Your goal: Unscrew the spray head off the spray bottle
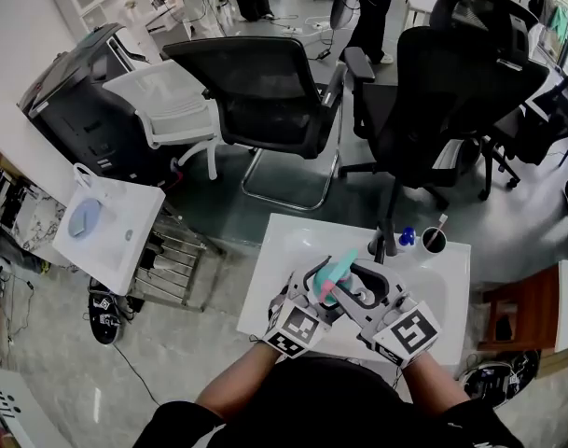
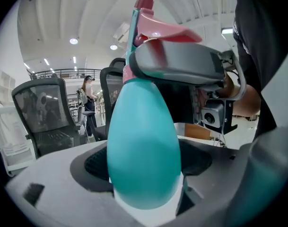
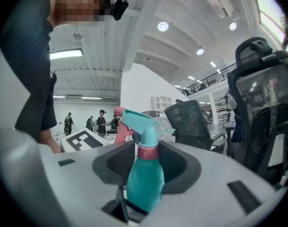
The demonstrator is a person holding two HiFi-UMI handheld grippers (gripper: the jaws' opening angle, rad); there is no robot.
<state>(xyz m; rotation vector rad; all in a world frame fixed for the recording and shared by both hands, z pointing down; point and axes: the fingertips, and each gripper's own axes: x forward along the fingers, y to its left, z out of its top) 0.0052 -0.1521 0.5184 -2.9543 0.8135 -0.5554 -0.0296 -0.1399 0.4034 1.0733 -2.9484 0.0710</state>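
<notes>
A teal spray bottle [image 1: 340, 271] with a pink collar and pink trigger hangs tilted over the white table [image 1: 451, 273], between my two grippers. My left gripper [image 1: 323, 284] is shut on the fat teal body [image 2: 144, 150], which fills the space between its jaws. The spray head [image 2: 153, 27] rises above it, and a grey finger [image 2: 181, 65] of the right gripper crosses the neck. In the right gripper view the pink collar [image 3: 147, 152] stands between the dark pads of my right gripper [image 3: 147, 161]. The pads sit close on both sides without a clear press.
A cup holding a toothbrush [image 1: 434, 239] and a small blue bottle [image 1: 407, 237] stand at the table's far edge. Black office chairs [image 1: 265, 91] [image 1: 451, 73] stand beyond it. There is a white side table [image 1: 125, 241] at left and a wooden stool [image 1: 521, 315] at right.
</notes>
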